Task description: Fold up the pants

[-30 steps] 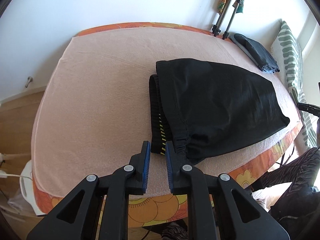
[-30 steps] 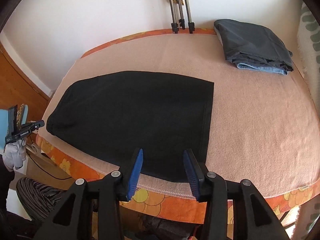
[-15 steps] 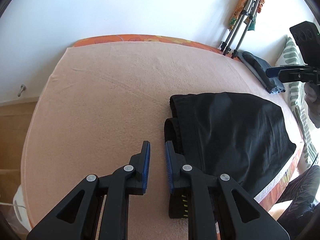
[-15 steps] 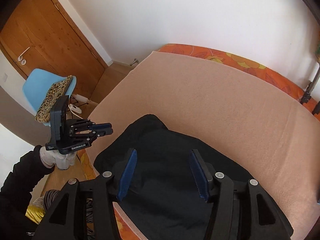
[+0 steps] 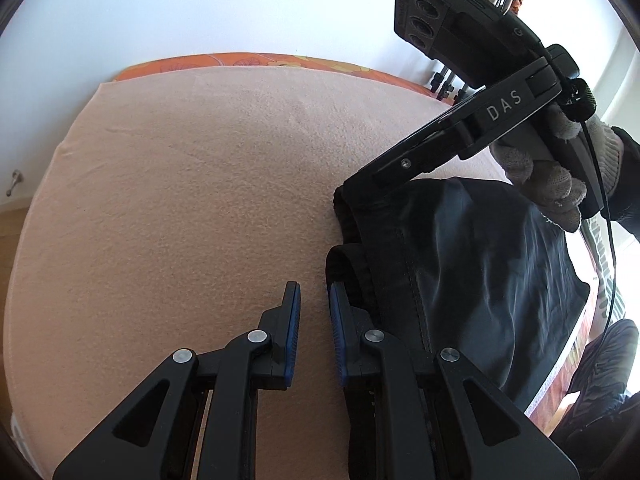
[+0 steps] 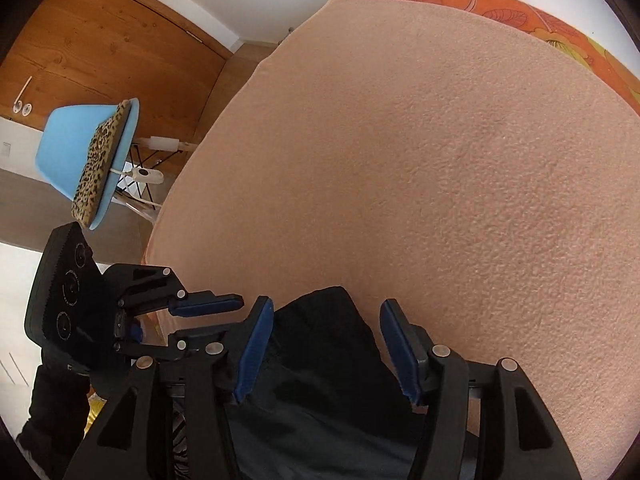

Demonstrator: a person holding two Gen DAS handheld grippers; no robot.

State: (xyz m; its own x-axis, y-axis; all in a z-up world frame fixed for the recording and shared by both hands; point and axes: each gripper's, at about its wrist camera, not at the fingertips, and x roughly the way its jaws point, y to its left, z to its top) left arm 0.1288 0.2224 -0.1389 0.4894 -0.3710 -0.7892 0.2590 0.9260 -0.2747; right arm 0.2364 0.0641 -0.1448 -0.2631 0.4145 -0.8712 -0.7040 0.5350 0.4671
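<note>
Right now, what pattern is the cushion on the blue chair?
Leopard print cushion, clearest in the right wrist view.

pants (image 5: 480,264): black, faint sheen. blanket (image 5: 192,200): plain salmon-pink, nubbly. mattress cover (image 6: 516,4): orange with yellow flower print. left gripper (image 5: 314,300) and right gripper (image 6: 326,340): black bodies, blue pads (image 6: 254,352), silver rivets. glove (image 5: 548,176): grey-white knit. chair (image 6: 80,144): light blue shell; cushion (image 6: 100,164) leopard-spotted, tan and black. door (image 6: 100,44): warm brown wood. wall (image 5: 200,8): white.

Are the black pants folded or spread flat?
Folded. The pants lie as a compact stack on the blanket, layered edges showing at one end.
</note>
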